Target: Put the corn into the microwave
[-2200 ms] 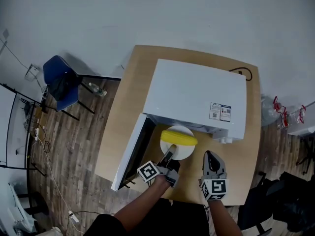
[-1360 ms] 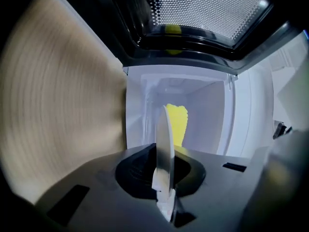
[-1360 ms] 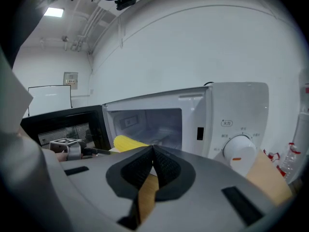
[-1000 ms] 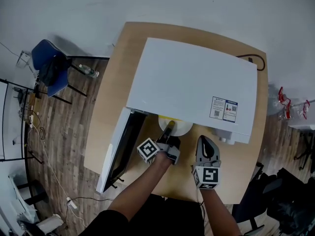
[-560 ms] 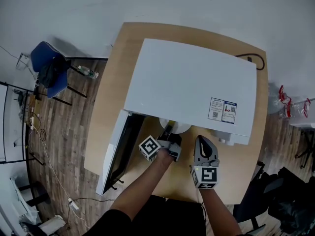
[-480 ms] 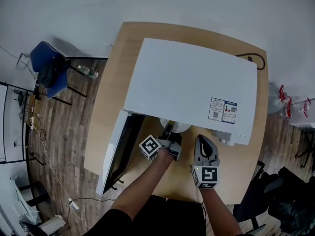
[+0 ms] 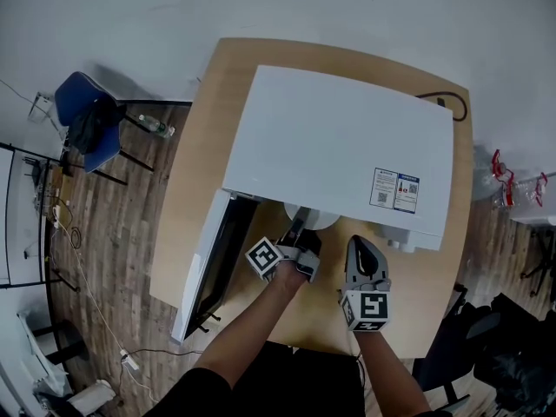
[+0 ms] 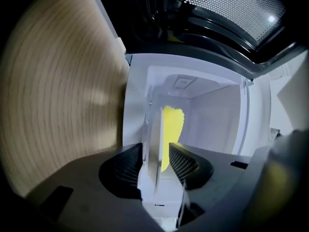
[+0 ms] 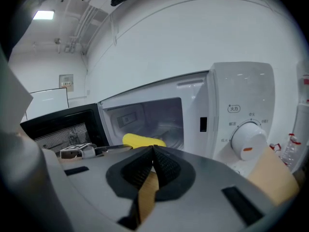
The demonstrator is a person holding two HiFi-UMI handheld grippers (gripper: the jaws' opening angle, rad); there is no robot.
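L gripper is seen w/ jaws apart, having just been opening; the rim of the round white plate stands edge-on btwn them w/ a gap on each side, so the plate is released, not clamped. The yellow corn cob is carried on that plate, & both are seen inside the pale cavity of the white box-shaped microwave. In the head view the L gripper is pointed into the oven mouth, & only a sliver of plate is visible under the oven's front edge. The black-framed microwave door is swung open to the left.

R gripper is clenched, jaws met tip to tip w/ nothing btwn them. In the head view the R gripper is held just right of the L one, in front of the oven. Beyond its jaws the corn is seen lying in the cavity; a round white dial w/ an orange mark is set on the control panel at right. The microwave is stood on a light wooden table
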